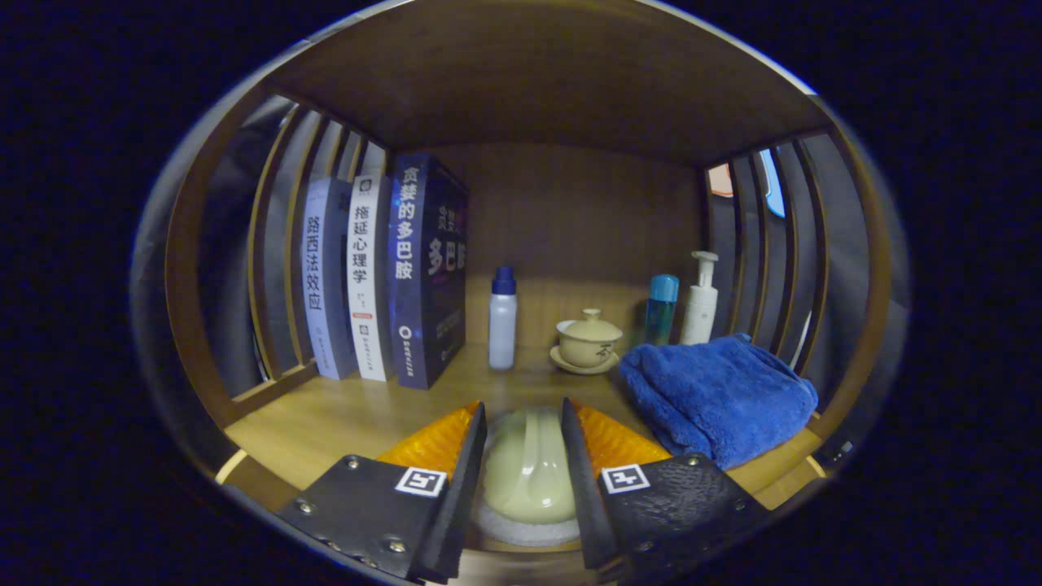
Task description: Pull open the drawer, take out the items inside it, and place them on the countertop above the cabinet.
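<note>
Your gripper (523, 423) is at the bottom centre of the frame, and its two fingers are closed on a pale green rounded object (527, 472). Both fingers press on its sides, left and right. This object looks like a small dish or a lid with a ridge along its middle; I cannot tell exactly what it is. Under it, lowest in the frame, a white textured edge is visible.

The object is held just above the front part of the wooden countertop (342, 419), inside a shelf with slatted side walls and a wooden back.

Beyond your fingers, in the centre, stands a white bottle with a dark blue cap (502, 319). To the right of it is a beige lidded teacup on its saucer (588, 342). Behind the cup, toward the right, stand a teal bottle (662, 308) and a white pump bottle (700, 299), close beside each other.

At the right of the frame, a folded blue towel (718, 395) lies on the countertop, just beside your right finger.

In the left half, three books (378, 277) stand upright next to each other, against the left slats.
</note>
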{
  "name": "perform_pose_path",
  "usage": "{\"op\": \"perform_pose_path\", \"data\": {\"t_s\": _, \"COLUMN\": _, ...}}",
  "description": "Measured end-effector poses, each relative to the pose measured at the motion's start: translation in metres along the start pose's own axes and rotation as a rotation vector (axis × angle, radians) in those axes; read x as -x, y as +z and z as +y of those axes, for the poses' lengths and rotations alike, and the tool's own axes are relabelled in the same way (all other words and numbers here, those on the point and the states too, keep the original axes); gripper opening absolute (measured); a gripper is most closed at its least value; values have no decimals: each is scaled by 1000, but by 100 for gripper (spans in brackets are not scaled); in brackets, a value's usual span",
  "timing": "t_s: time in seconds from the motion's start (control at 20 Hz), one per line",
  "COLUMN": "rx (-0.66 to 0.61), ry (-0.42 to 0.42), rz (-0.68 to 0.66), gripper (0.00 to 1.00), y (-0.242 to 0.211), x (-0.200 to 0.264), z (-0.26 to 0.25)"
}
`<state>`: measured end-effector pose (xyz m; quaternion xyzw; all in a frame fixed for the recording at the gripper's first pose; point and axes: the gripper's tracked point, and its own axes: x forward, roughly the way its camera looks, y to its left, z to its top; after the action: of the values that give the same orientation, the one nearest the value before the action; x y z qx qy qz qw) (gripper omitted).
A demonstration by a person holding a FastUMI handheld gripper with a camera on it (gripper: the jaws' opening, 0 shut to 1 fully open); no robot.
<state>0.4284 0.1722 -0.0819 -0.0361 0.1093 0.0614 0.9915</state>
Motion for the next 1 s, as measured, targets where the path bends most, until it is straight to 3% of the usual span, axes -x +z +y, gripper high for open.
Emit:
{"op": "perform_pose_path", "data": {"t_s": 0.7, "rx": -68, "ry": 4, "rz": -102, "gripper": 55, "y": 21, "x": 13, "z": -10}}
{"op": "perform_pose_path", "data": {"t_s": 1.0, "rx": -70, "ry": 10, "rz": -77, "gripper": 55, "y": 14, "x": 10, "z": -8}}
